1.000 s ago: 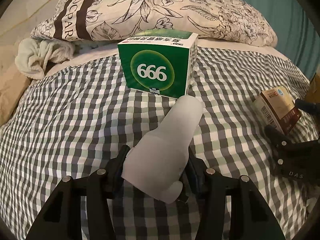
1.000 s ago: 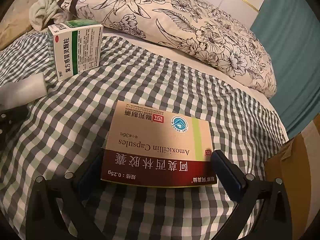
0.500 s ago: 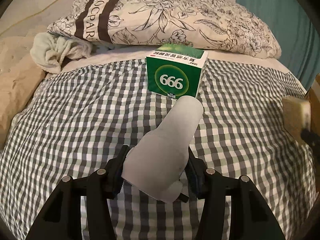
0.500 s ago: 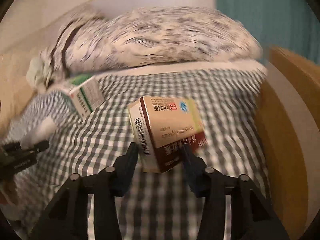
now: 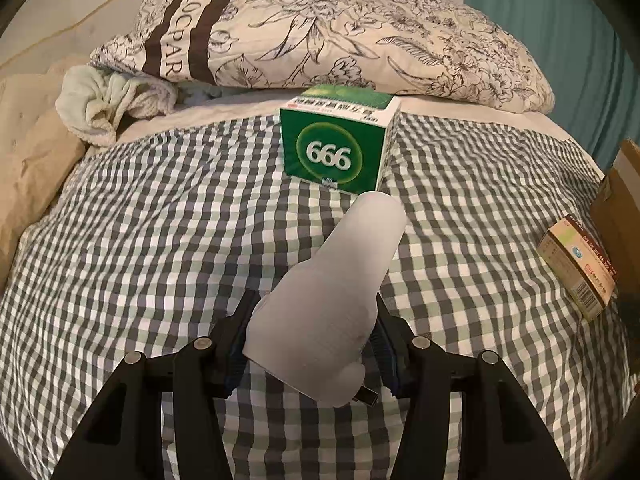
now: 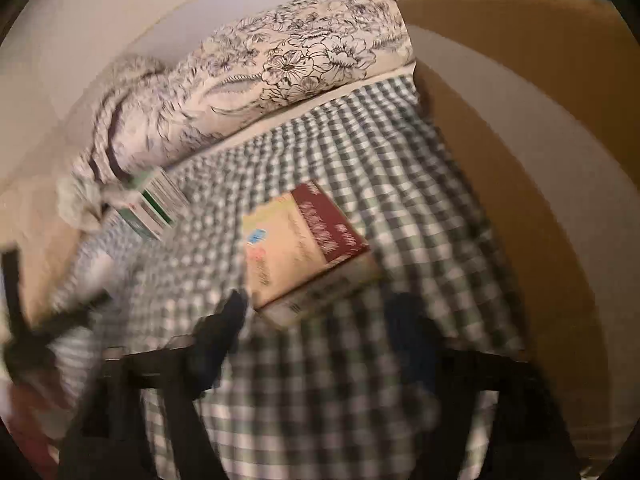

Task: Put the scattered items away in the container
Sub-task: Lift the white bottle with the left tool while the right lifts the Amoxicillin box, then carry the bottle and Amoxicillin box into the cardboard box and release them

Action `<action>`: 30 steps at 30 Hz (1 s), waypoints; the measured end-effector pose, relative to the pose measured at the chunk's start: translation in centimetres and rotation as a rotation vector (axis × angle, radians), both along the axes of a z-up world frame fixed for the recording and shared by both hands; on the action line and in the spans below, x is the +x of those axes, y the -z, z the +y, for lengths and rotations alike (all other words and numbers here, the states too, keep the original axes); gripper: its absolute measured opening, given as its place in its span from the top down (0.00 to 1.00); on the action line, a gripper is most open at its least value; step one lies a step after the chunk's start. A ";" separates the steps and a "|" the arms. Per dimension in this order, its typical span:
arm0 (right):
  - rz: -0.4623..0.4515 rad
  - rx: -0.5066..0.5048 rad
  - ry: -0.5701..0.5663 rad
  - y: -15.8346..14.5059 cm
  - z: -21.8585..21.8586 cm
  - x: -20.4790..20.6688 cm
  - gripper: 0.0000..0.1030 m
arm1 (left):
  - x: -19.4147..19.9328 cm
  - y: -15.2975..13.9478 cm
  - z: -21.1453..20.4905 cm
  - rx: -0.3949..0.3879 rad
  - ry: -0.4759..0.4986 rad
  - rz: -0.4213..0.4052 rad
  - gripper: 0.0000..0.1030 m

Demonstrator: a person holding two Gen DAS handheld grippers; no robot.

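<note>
Once clamped, capsule box (image 6: 304, 248) now free of right gripper's (image 6: 320, 316) opening fingers.

White bottle (image 5: 336, 300) clamped; red-cream box (image 6: 304, 244) (blurred) beside cardboard container (image 6: 520, 160).

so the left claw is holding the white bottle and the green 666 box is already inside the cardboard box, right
Not quite. The left claw does hold the white bottle, but the green 666 box is not in the cardboard box; it stands on the checked bedspread in front of the pillow, as the left wrist view shows.
</note>
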State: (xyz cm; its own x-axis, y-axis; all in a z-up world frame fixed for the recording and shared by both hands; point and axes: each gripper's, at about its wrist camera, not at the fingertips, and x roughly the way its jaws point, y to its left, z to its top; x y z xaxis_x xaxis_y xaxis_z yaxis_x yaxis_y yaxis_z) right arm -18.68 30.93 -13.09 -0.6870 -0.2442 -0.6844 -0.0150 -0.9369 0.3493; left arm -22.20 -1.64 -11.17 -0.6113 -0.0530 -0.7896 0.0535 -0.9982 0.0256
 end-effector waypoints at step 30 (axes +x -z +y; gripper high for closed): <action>0.033 0.310 -0.108 -0.4 -5.8 -1.6 0.21 | 1.2 -2.2 1.8 0.008 0.031 0.009 0.48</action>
State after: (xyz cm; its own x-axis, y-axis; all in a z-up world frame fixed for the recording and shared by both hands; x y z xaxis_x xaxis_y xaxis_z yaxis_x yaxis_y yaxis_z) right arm -20.23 25.18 -12.67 -0.6918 -0.0999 -0.7151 0.0967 -0.9943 0.0454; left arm -21.00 0.18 -9.01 -0.6192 -0.0275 -0.7847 0.0228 -0.9996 0.0170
